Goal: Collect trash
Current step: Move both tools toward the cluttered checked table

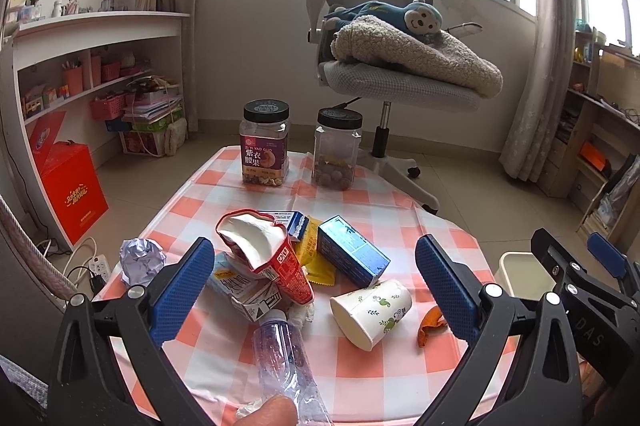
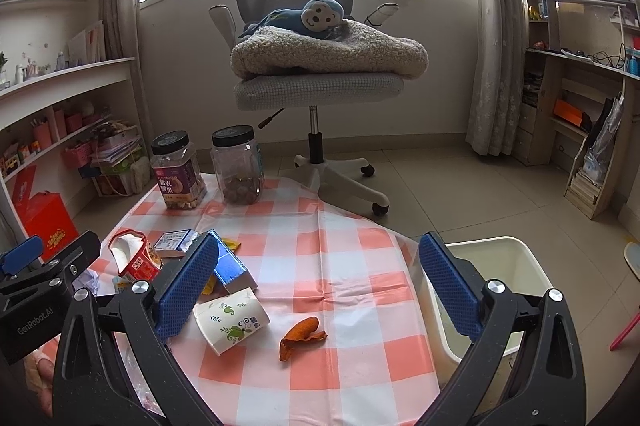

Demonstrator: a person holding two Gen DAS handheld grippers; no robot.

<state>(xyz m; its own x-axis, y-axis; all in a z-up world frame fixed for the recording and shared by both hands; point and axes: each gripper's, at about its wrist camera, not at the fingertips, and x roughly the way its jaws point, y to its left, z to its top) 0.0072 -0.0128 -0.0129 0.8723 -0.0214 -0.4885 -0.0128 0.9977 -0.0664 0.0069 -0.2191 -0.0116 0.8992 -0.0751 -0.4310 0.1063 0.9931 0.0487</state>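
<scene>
Far left of the left wrist view, a crumpled foil ball (image 1: 142, 260) sits on the checkered surface (image 1: 360, 370), just beside the left tongs (image 1: 316, 278), which hang released, jaws spread wide and gripping nothing. Centre frame is the trash pile: a torn red snack bag (image 1: 276, 258) leaning over a flattened milk carton (image 1: 248, 292), a yellow wrapper (image 1: 316, 258) behind, a blue box (image 1: 352, 254) to its right. Low centre, a clear plastic bottle (image 1: 288, 358) lies pointing at the camera, a fingertip (image 1: 268, 412) at its near end. Right of it, a paper cup (image 1: 372, 310) lies on its side, then an orange peel (image 1: 430, 324). In the right wrist view, the right tongs (image 2: 318, 286) are released too, above the peel, with a white bin (image 2: 520, 266) on the floor at lower right, beside the surface's edge.
</scene>
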